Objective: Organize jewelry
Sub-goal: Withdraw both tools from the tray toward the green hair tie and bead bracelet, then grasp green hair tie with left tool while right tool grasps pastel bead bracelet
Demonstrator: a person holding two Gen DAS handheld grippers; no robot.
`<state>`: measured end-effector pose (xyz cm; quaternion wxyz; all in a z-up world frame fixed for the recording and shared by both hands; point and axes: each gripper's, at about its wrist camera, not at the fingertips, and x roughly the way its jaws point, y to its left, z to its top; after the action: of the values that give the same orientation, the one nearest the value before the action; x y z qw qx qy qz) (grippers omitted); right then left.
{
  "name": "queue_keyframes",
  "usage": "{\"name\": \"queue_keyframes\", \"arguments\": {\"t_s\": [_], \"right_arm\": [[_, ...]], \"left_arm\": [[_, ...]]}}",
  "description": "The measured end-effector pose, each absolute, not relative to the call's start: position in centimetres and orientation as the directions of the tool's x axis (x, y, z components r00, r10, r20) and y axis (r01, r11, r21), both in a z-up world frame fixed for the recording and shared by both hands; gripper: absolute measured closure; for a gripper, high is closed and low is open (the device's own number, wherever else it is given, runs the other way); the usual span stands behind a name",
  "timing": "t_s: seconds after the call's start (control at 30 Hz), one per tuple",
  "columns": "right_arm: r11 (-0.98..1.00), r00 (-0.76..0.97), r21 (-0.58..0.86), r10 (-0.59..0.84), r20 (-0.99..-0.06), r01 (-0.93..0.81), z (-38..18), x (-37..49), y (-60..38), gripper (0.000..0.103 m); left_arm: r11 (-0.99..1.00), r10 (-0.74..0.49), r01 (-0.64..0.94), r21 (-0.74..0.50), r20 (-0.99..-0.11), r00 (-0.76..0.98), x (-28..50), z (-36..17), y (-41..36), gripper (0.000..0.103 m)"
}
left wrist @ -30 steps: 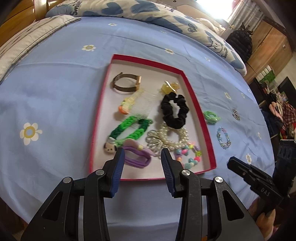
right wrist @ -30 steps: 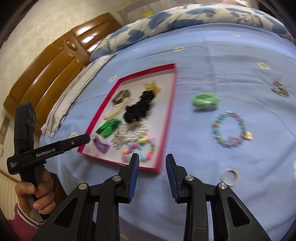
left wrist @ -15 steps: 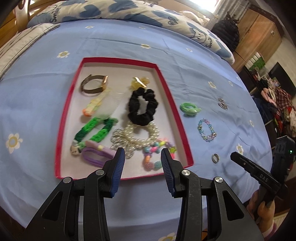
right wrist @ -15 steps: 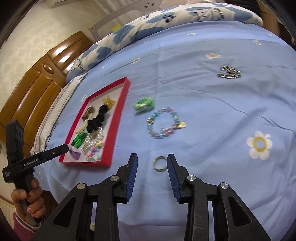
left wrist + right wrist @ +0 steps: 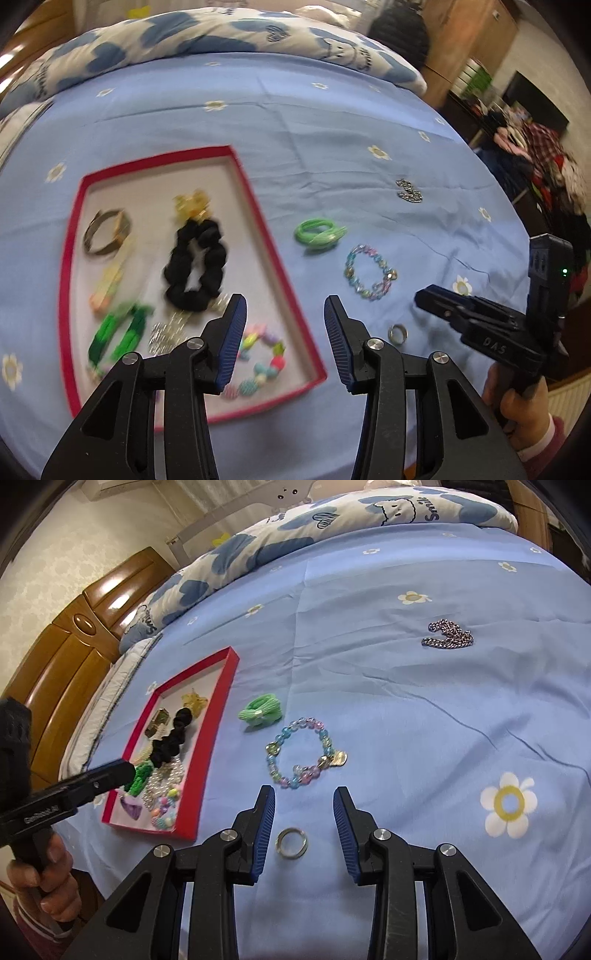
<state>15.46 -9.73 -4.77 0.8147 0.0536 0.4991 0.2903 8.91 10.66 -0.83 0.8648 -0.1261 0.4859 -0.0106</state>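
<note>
Setting: bedroom, blue flower-print bedsheet with a cloud-print quilt bunched along its far edge.
Ring: small metal ring flat on the sheet, lying in the gap of the right gripper, touching neither finger.
Right gripper pose: held low over the sheet and pointing forward, fingers spread wide with nothing between the pads.
Left gripper pose: left gripper hovers above the near right corner of the red tray, fingers spread apart and empty.
Loose pieces: beaded bracelet just beyond the ring; green hair tie between the bracelet and the tray; silver chain well apart at far right.
Tray contents: black scrunchie, gold bangle, yellow clip, green chain-link piece, pearl strand and pastel bead bracelet, all inside the tray.
Left view only: the right tool seen from the side, its tip just beside the ring, gripped by a hand; tray contents blurred.
Right view only: wooden headboard behind the tray; purple piece at the tray's near corner.
</note>
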Motion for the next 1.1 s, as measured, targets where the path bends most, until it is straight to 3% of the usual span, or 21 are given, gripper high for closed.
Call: {"name": "queue_keyframes", "arguments": {"t_s": [0.43,0.5,0.53,0.57,0.77,0.83,0.9,1.0,1.1], "right_arm": [[0.830,0.281,0.357,0.498,-0.820,-0.429,-7.9,18.9,-7.6,0.069],[0.831,0.286,0.344,0.491,-0.823,-0.438,-8.2,19.0,-7.3,0.072],[0.831,0.290,0.334,0.487,-0.824,-0.445,-8.2,19.0,-7.2,0.080],[0.833,0.299,0.317,0.477,-0.826,-0.453,-8.1,19.0,-7.1,0.095],[0.847,0.337,0.292,0.460,-0.821,-0.445,-7.4,19.0,-8.8,0.095],[0.855,0.353,0.301,0.461,-0.814,-0.422,-7.0,19.1,-10.1,0.094],[0.864,0.370,0.309,0.459,-0.808,-0.398,-6.6,19.3,-11.5,0.095],[0.871,0.388,0.334,0.466,-0.795,-0.360,-6.0,19.6,-13.6,0.095],[0.872,0.399,0.351,0.472,-0.786,-0.341,-5.5,19.7,-14.5,0.095]], "left_arm": [[0.983,-0.178,0.038,-0.181,-0.872,0.455,16.5,-3.2,8.3,0.061],[0.983,-0.181,0.065,-0.170,-0.879,0.442,17.4,-3.6,7.5,0.061],[0.983,-0.182,0.076,-0.165,-0.881,0.437,17.6,-3.8,7.1,0.061],[0.983,-0.183,0.092,-0.158,-0.884,0.430,18.0,-4.1,6.6,0.061],[0.985,-0.157,0.122,-0.119,-0.909,0.385,19.7,-6.1,4.9,0.061],[0.986,-0.152,0.124,-0.113,-0.915,0.374,20.1,-6.6,4.7,0.069],[0.987,-0.144,0.124,-0.106,-0.922,0.360,20.3,-7.2,4.5,0.085],[0.987,-0.143,0.122,-0.106,-0.922,0.358,20.5,-7.5,4.5,0.093],[0.986,-0.162,0.107,-0.131,-0.912,0.376,20.2,-6.9,4.8,0.094]]}}
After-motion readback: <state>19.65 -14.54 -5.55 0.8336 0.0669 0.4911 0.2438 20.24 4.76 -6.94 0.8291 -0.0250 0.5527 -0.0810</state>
